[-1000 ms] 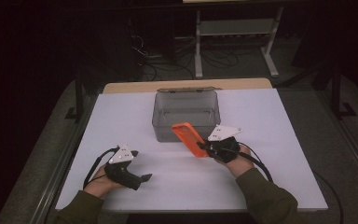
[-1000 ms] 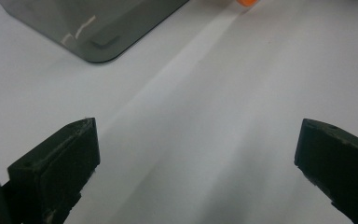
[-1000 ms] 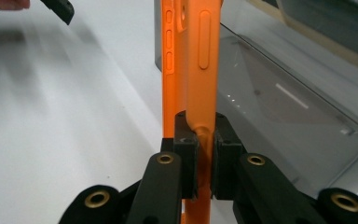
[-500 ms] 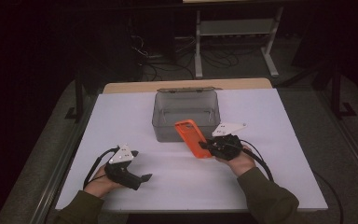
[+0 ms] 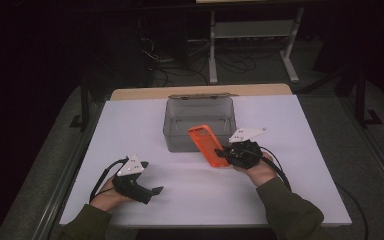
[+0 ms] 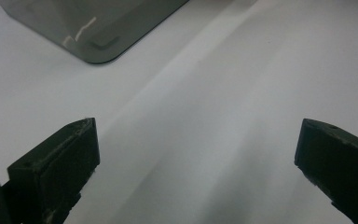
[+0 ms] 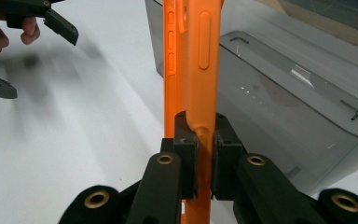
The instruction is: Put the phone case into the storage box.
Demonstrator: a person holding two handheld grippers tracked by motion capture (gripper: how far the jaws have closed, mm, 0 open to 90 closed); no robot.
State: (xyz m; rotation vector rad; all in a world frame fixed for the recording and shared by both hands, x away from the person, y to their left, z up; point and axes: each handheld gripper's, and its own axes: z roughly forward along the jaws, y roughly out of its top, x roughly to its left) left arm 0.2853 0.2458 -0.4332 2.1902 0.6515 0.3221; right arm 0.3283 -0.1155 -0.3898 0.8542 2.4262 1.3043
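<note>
Now the right gripper [image 5: 223, 154] has its fingers [image 7: 186, 140] clenched on the lower end of an orange phone case [image 5: 208, 145], held just in front of the grey plastic bin [image 5: 200, 106] at the middle of the surface [image 5: 290, 190]. Next, I judge, it must lift the case over the bin's near wall and release. The left gripper [image 5: 156, 190] rests near the front left corner, fingers [image 6: 56, 163] released and holding nothing.
</note>
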